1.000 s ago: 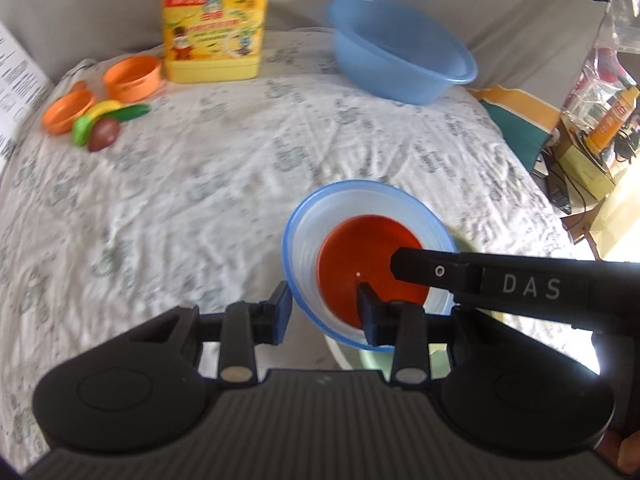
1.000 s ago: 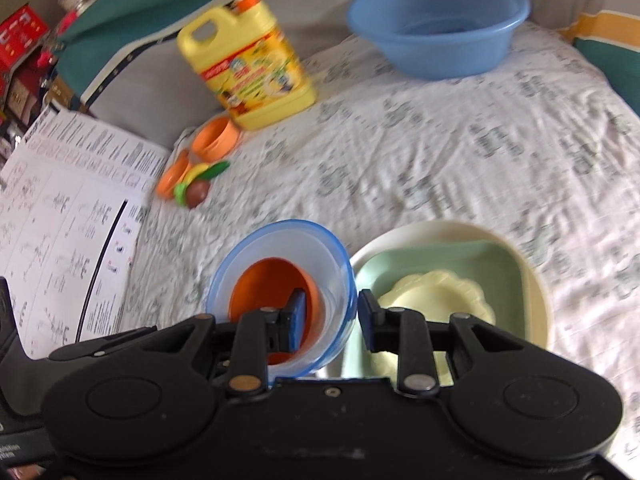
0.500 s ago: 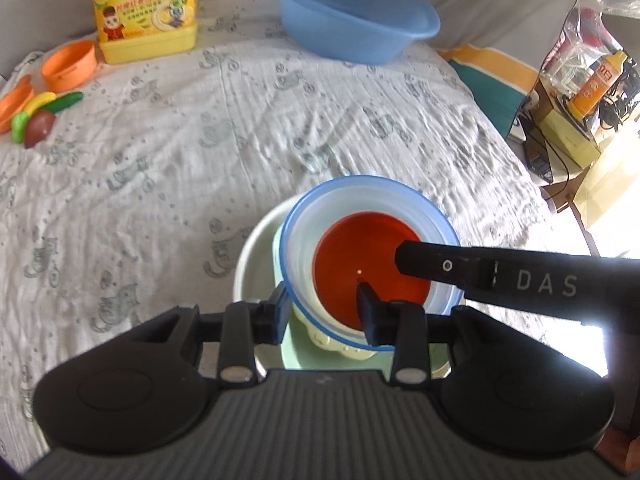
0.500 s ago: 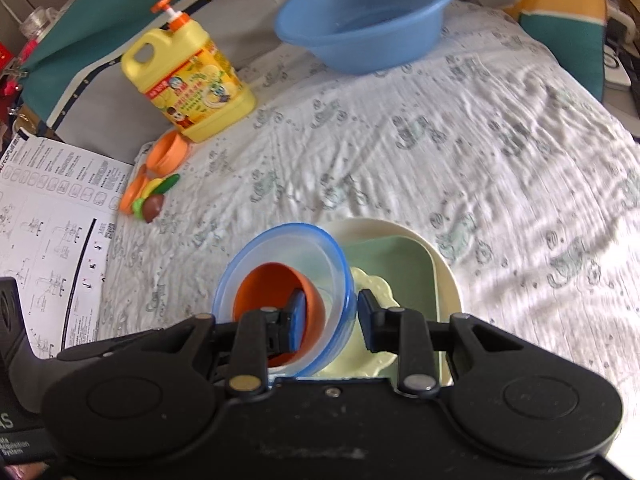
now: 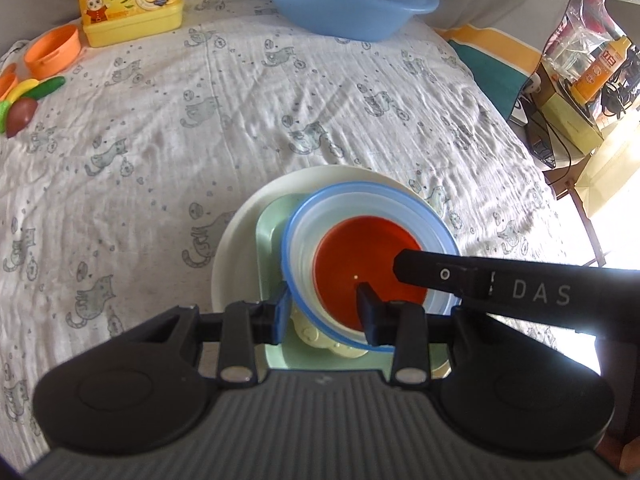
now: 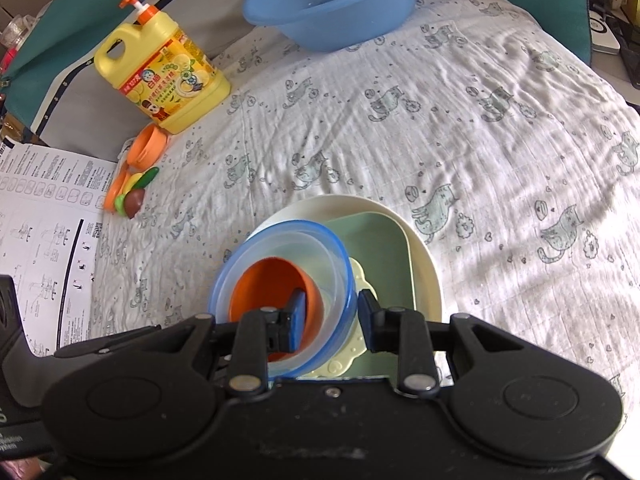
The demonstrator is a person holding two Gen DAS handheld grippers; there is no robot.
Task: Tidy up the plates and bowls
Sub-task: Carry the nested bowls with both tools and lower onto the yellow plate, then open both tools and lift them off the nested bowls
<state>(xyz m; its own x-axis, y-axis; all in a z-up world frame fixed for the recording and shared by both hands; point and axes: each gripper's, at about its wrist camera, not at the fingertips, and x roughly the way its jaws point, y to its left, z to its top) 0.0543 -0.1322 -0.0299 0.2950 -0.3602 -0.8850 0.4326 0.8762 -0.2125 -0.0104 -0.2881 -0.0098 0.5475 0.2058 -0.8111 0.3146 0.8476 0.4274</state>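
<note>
A clear bowl with a blue rim (image 5: 372, 216) (image 6: 332, 256) holds an orange bowl (image 5: 368, 256) (image 6: 272, 284). Both grippers hold the stack by its rim. My left gripper (image 5: 324, 312) is shut on the near rim, one finger inside. My right gripper (image 6: 332, 320) is shut on the right rim, one finger inside the orange bowl. The bowls hang tilted over a stack of plates: a cream round plate (image 5: 240, 236) (image 6: 424, 264), a green square plate (image 5: 268, 232) (image 6: 380, 248) and a pale yellow scalloped plate (image 5: 316, 336) (image 6: 360, 276).
A large blue basin (image 5: 348, 0) (image 6: 332, 0) and a yellow detergent jug (image 5: 132, 0) (image 6: 160, 80) stand at the back. Small orange cups (image 5: 52, 52) (image 6: 148, 148) and toy vegetables (image 5: 24, 100) (image 6: 132, 196) lie far left. A printed sheet (image 6: 40, 240) lies at the left.
Both grippers have carried the bowl stack from the left to above the plate stack. The plates now show under the bowls in the left wrist view.
</note>
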